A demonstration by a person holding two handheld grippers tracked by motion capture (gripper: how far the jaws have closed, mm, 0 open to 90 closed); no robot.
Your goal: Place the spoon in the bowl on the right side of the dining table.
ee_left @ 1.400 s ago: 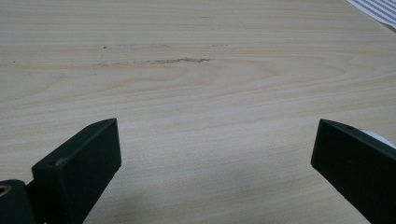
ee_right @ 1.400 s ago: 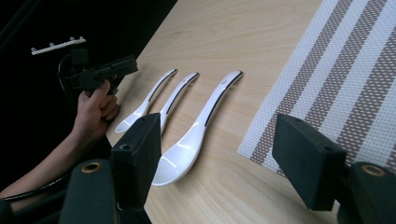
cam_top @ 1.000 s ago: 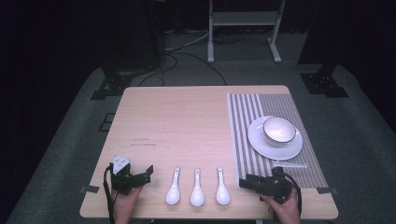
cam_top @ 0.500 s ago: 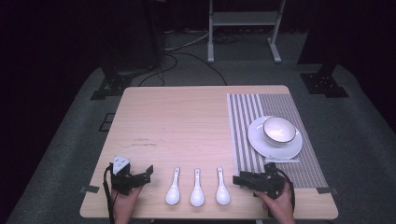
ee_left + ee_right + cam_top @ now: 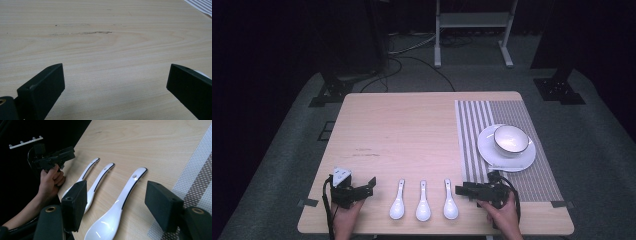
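1. Near the desk's (image 5: 412,125) front edge, three white spoons lie side by side, handles pointing away: the left spoon (image 5: 396,202), the middle spoon (image 5: 423,203), and the right spoon (image 5: 449,201).
2. Just beside the right spoon, the right claw (image 5: 465,190) points toward it, jaws apart and holding nothing.
3. Left of the spoons, the left claw (image 5: 368,184) rests low, jaws wide apart over bare wood.
4. Farther right, a white bowl (image 5: 510,140) sits on a plate (image 5: 492,155) atop a striped placemat (image 5: 472,130).
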